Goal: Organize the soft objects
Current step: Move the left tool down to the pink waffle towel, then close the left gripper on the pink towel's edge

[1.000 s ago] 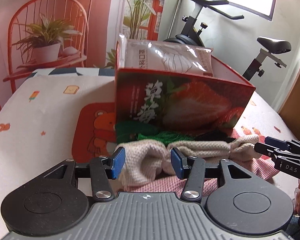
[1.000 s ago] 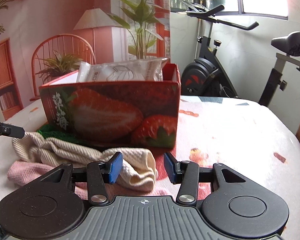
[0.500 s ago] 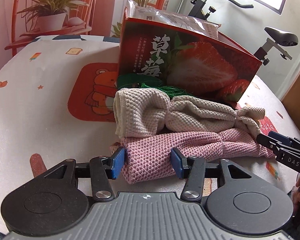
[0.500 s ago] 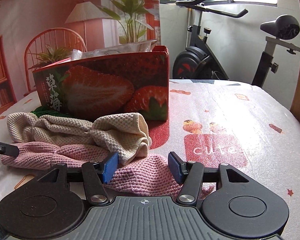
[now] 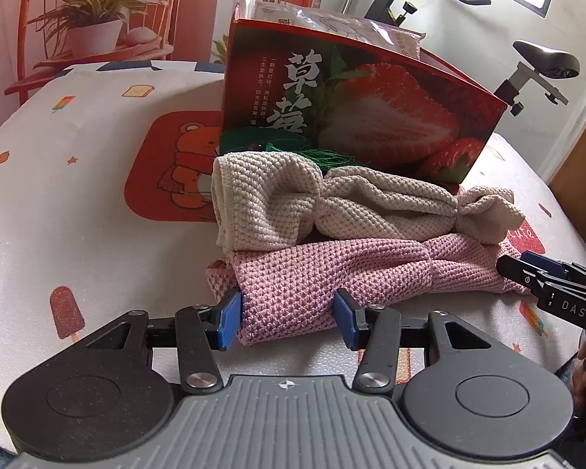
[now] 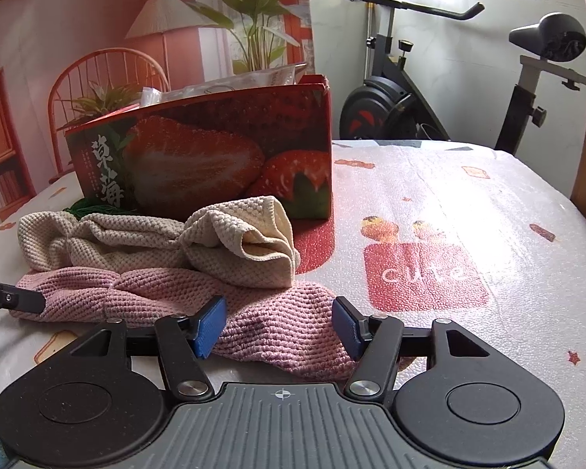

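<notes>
Two rolled towels are lying side by side on the table [image 5: 78, 203], just in front of the strawberry box [image 5: 371, 117]. The pink towel [image 5: 332, 273] is sitting nearest the front edge; the beige towel [image 5: 293, 203] is lying right behind it, touching it, between it and the box.

The left gripper [image 5: 287, 318] is sitting at the left end of the pink towel, jaws spread wide with the blue pads on either side of the roll. The left pad looks to be touching the cloth, but nothing is squeezed. The right gripper [image 6: 279, 326] is doing the same at the right end, jaws apart and straddling the cloth without pinching.

Something green [image 5: 293, 148], stringy, is poking out between the beige towel and the box base; can't tell what it is. A plastic packet [image 5: 332, 27] is already sticking up out of the box top.

Progress, as a judgement: early to middle. The packet is in the box, so one soft item seems stowed. Both towels are still out on the table, loosely rolled, not in the box. The pink one looks like the item in hand, with both grippers lined up on its ends for a two-handed pinch and lift. Left to do: close on the pink towel, move it into the box, then the beige one, maybe the green thing too.

The towels are floppy, so the middle is likely to sag when lifted.
</notes>
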A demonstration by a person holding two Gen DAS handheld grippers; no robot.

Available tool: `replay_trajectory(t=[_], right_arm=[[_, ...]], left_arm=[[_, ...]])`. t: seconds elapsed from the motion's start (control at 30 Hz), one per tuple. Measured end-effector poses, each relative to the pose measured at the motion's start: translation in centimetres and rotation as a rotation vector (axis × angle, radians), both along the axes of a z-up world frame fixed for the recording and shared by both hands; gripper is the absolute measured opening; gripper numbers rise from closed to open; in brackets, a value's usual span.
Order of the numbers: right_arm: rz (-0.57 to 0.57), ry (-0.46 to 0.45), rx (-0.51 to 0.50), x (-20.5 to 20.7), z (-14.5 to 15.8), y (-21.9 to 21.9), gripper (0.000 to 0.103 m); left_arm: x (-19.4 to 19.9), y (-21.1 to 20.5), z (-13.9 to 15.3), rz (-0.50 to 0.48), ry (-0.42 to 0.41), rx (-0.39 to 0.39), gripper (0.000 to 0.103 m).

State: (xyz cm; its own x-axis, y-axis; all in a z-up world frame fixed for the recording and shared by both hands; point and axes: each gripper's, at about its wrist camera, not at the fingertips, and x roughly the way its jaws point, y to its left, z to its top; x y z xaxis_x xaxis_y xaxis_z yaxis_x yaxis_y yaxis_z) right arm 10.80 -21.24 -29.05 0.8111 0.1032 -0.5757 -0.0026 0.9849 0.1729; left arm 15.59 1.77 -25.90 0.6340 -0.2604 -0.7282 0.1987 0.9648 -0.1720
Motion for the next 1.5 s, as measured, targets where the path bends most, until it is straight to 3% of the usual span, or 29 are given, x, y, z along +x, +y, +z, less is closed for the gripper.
replay_trajectory(t=[0.3,0.57,0.87,1.03,1.13,1.27,1.5], right_arm=[[0.001,0.041,0.027,0.2,-0.5,0.0,0.056],[-0.007,0.068,0.046,0.5,-0.3,0.3,0.058],[-0.003,0.082,0.065,0.9,-0.3,1.0,0.059],[0.017,0.087,0.066,0.9,-0.2,1.6,0.048],[0.015,0.091,0.079,1.0,-0.2,1.6,0.043],[0.024,0.090,0.083,0.8,-0.2,1.8,0.033],[0.058,0.092,0.103,0.4,-0.1,2.2,0.018]], left_arm=[[-0.1,-0.4,-0.2,-0.006,-0.009,0.015,0.054],[0.2,0.0,-0.4,0.012,-0.001,-0.037,0.061],[-0.1,-0.5,-0.5,0.001,-0.021,-0.010,0.062],[-0.1,-0.4,-0.5,0.007,-0.023,-0.003,0.057],[-0.1,-0.4,-0.5,0.006,-0.021,0.000,0.042],[-0.3,-0.6,-0.5,-0.006,-0.027,0.011,0.032],[-0.8,-0.7,-0.5,-0.019,-0.031,0.020,0.024]])
